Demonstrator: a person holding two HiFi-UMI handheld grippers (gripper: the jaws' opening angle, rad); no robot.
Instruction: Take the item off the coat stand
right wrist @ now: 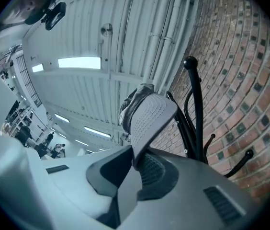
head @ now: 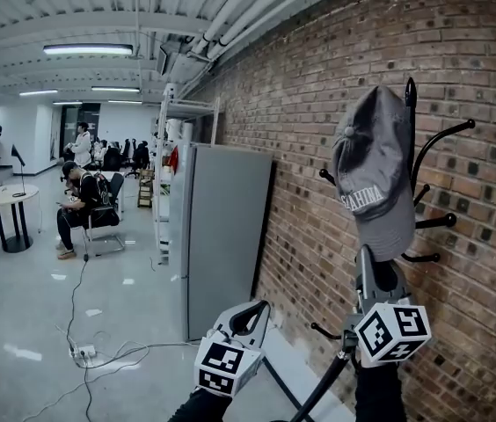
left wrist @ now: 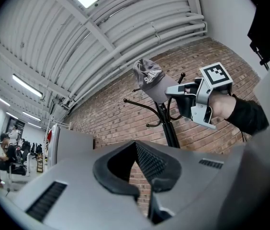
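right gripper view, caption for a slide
Right hand-held gripper closing its jaws on the brim of a grey baseball cap on a black coat stand.

Head view: level, facing along brick wall (head: 318, 139), close to coat stand (head: 433, 223). Left gripper view: lower, farther off, tilted up at stand and ceiling (left wrist: 101, 28). Right gripper view: right under grey cap (right wrist: 147, 114), aimed steeply upward. Shared by all three: grey cap, coat stand, brick wall.

cap (head: 373, 170) grey | coat stand (head: 411, 95) black | wall (head: 318, 86) red-brown brick pattern
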